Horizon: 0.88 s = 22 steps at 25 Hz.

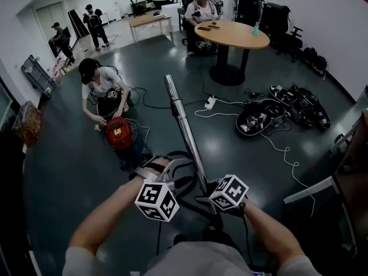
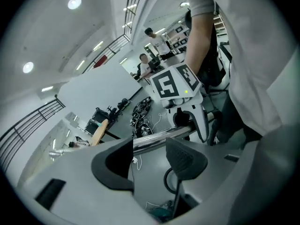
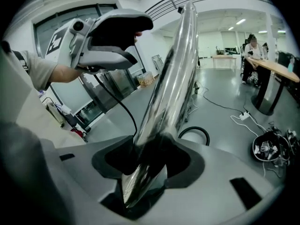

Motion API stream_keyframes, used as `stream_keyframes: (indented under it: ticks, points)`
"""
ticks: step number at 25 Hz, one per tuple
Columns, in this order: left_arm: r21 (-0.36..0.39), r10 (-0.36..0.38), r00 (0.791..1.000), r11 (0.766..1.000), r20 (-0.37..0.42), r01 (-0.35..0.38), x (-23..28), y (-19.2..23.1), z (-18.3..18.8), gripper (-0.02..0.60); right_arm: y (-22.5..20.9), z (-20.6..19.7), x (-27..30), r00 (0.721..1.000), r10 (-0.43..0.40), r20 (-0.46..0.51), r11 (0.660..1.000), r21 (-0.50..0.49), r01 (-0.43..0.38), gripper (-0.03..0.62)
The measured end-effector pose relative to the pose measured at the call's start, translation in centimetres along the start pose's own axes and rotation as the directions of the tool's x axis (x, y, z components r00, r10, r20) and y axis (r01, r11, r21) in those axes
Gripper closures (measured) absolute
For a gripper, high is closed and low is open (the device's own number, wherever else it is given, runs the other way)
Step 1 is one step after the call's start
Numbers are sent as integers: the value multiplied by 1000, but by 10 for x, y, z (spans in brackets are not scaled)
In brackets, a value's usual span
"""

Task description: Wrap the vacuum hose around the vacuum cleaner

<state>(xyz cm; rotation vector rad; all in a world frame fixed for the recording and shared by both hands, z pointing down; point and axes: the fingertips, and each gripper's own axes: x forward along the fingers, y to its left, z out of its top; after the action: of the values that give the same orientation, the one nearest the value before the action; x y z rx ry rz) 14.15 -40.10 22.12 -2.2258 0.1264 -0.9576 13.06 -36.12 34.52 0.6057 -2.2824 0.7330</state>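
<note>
The right gripper (image 3: 150, 159) is found clamped on the metal tube (image 1: 185, 128) near its lower end; the dark pads are pressed against the tube from both sides, and the tube is seen rising steeply away from the jaws. The left gripper (image 2: 151, 150) is held with its jaws apart; nothing is gripped; the same tube is seen crossing just beyond the jaw tips, and contact with either pad cannot be confirmed.

In the head view both grippers are held low in front of the person; the left one is placed just beside the tube on its left, the right one at the tube's base; the tube is tilted up and away from the person, with its far end free in the air.

A black loop of the vacuum hose (image 3: 192, 128) is noted on the floor (image 1: 75, 171) just beyond the grippers; where it leads cannot be traced. A red vacuum cleaner (image 1: 119, 132) is located on the floor to the left of the tube, well apart from both grippers; a crouching person (image 1: 102, 88) is positioned directly behind it. A round table (image 1: 233, 34) is recorded at the far side of the room; dark cases (image 1: 256, 119) are laid on the floor at the right.
</note>
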Motion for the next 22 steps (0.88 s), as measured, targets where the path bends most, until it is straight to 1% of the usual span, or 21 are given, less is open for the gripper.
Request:
stream_keyframes:
  ticks: [2,3,6,10,12,14,17,19,22]
  points:
    - [68,-32,999,997,-40,34,19,4,6,368,-14,-3,-4,999,30,-27,999,-27,-30,391]
    - [104,-49,997,993,-60,55,28,5,7,351,-20,-4,-6,998,41,-41,998,-39,-43,393]
    - [193,-102,986,973,-131,126,51,8,11,350,-38,-6,-14,994,61,-86,995,-75,-67,398]
    - [259,-119,971,951,-210,172,68,22,19,350,-59,-7,-26,987,64,-147,988,-128,-83,399]
    - [287,-135,958,935,-254,208,76,28,22,351,-70,-5,-30,983,62,-173,985,-151,-89,400]
    - [328,-149,938,910,-313,254,85,34,20,350,-79,-2,-34,979,66,-193,980,-173,-100,401]
    - [369,-173,901,869,-399,330,99,38,12,350,-86,1,-39,972,79,-220,970,-208,-126,402]
    - [371,-203,874,846,-441,384,106,37,7,350,-88,2,-40,967,85,-238,961,-237,-143,402]
    - [348,-262,835,818,-484,459,114,29,-3,351,-92,0,-39,960,88,-267,948,-275,-163,402]
